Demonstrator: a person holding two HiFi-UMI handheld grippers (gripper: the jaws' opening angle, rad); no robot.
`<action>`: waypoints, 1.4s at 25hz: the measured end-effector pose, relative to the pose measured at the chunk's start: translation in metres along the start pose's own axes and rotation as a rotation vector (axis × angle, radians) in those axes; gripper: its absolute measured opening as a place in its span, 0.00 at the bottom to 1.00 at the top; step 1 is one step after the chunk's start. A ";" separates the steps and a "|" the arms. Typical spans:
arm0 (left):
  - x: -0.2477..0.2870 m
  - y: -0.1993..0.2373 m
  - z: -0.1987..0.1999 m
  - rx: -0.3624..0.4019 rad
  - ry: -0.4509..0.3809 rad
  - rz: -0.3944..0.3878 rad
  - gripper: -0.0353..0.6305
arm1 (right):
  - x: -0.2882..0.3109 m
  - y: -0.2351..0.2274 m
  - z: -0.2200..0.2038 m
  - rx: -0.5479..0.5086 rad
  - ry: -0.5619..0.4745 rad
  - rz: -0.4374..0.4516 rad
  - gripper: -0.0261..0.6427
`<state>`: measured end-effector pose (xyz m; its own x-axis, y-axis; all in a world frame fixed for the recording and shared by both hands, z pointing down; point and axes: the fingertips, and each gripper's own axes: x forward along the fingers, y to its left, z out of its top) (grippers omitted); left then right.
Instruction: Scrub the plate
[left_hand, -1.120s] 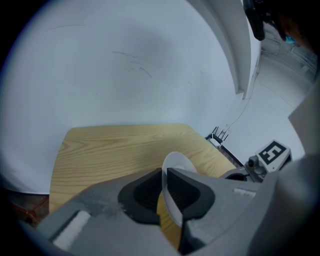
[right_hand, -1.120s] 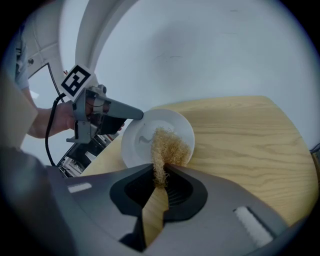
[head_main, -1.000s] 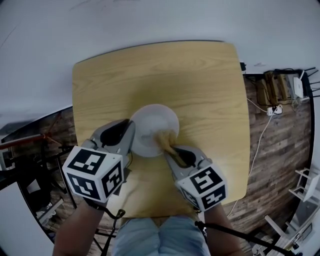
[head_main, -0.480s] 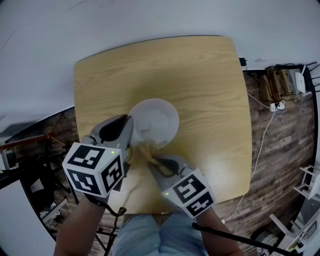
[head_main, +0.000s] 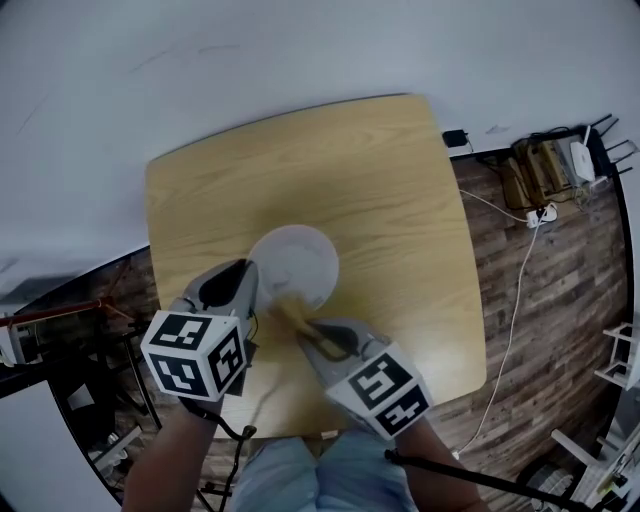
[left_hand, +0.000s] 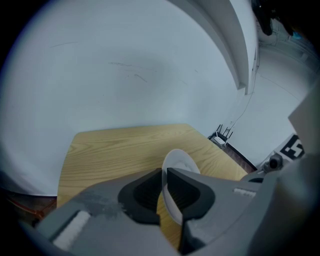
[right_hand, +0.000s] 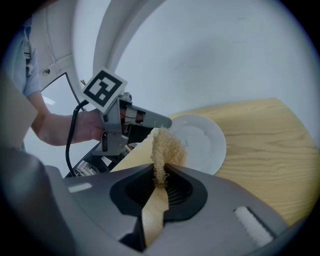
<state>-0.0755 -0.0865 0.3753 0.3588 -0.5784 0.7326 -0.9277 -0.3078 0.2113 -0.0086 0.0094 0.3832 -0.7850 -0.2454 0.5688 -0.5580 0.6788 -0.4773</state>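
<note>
Plate (head_main: 298, 258), plain white, round and shallow with a smooth rim, is seen on the wooden table (head_main: 390, 170), nearer the person's edge than the far one. Its left rim is pinched between the 2 jaws of the left gripper (head_main: 252, 280). A tan, fibrous scrubber (right_hand: 164, 147) is clamped tight by the right gripper (right_hand: 161, 181), and its frayed end is held at the plate's near rim.
</note>
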 end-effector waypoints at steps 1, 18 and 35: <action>0.000 -0.001 0.000 0.002 -0.001 0.001 0.14 | -0.005 -0.008 0.001 0.002 -0.007 -0.022 0.11; 0.009 -0.006 0.004 0.003 0.001 -0.018 0.14 | -0.006 -0.103 0.028 -0.024 -0.010 -0.239 0.11; 0.013 -0.009 0.017 0.033 -0.002 -0.027 0.14 | 0.024 -0.035 0.011 -0.014 0.014 -0.003 0.11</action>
<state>-0.0610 -0.1041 0.3726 0.3837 -0.5714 0.7255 -0.9139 -0.3480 0.2092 -0.0112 -0.0276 0.4066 -0.7793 -0.2385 0.5795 -0.5568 0.6877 -0.4659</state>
